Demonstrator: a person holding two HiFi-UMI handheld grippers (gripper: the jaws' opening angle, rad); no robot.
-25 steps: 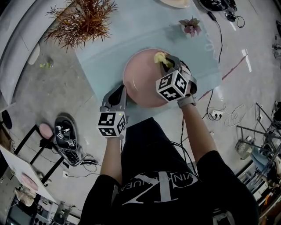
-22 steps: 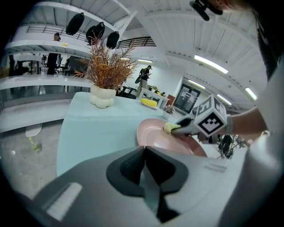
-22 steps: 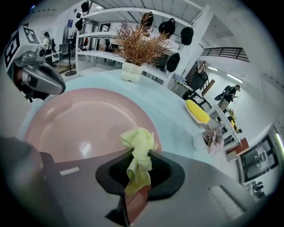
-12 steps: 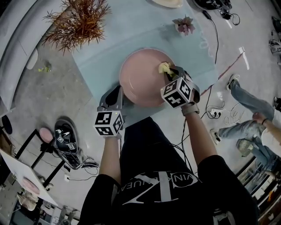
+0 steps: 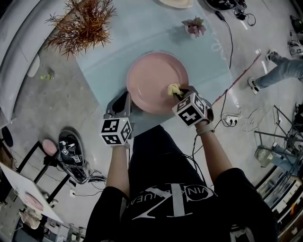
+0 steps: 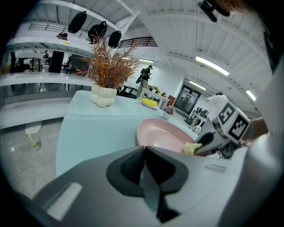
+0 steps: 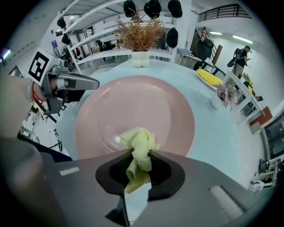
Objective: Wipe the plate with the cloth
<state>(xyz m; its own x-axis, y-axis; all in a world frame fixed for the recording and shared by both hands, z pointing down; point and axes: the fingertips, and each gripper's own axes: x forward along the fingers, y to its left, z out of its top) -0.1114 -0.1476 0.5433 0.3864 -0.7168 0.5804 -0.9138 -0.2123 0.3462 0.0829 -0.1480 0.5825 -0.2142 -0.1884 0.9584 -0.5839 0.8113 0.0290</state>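
A pink plate (image 5: 154, 78) lies on the pale blue table (image 5: 113, 47). My right gripper (image 5: 178, 92) is shut on a crumpled yellow cloth (image 5: 173, 89), which rests on the plate's near right part. In the right gripper view the cloth (image 7: 140, 148) bulges out between the jaws over the plate (image 7: 133, 111). My left gripper (image 5: 126, 98) sits shut at the plate's near left rim, with nothing seen between its jaws. From the left gripper view, the plate (image 6: 159, 135), the cloth (image 6: 191, 148) and the right gripper (image 6: 208, 139) lie ahead to the right.
A dried plant in a white vase (image 5: 83, 21) stands at the table's far left. A small pink potted plant (image 5: 194, 27) and a yellow dish (image 5: 176, 2) are at the far side. Cables (image 5: 232, 118) and a person's leg (image 5: 279, 71) are on the floor at right.
My right gripper has dragged the cloth from the plate's far right part across to its near right edge. The left gripper has stayed at the rim.
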